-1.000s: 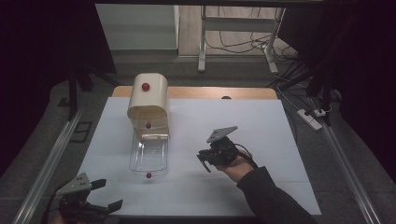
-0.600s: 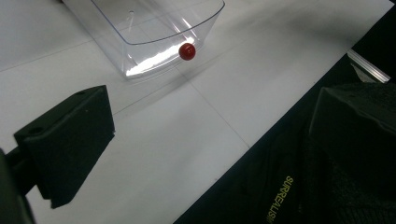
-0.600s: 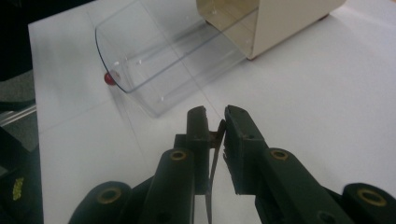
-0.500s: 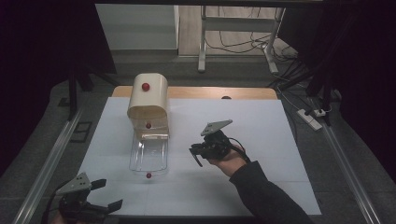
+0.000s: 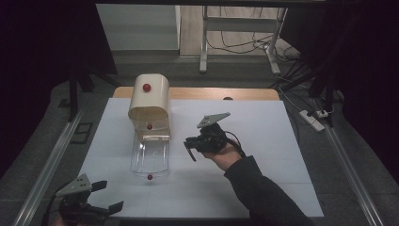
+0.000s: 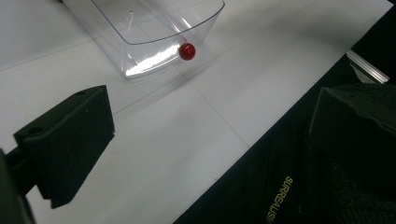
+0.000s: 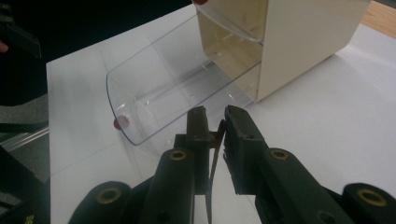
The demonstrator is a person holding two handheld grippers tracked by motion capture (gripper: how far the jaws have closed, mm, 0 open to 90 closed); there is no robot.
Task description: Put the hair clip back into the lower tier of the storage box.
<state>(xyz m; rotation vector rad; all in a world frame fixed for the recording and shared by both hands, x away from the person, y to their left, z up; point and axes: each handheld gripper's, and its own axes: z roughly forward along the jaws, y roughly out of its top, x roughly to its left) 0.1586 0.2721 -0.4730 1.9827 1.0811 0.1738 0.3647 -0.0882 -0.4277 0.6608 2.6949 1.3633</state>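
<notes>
So the right gripper (image 5: 194,149) sits mid-table with its jaws pinched together on a thin flat strip (image 7: 215,140). You can see it edge-on between them in the right gripper view, can't tell what it's made of. At about 9 o'clock from that gripper, just beside it, lies the clear drawer (image 5: 150,155), pulled most of the way out of the cream cabinet (image 5: 149,101), which stands at roughly 11 o'clock. The drawer's red knob (image 5: 149,177) points toward the near edge of the white table (image 5: 263,141).

The left gripper (image 5: 101,197) is way down at 7 o'clock, at the near left corner, jaws spread wide with nothing in them. Its own view looks at that red knob from well apart.
</notes>
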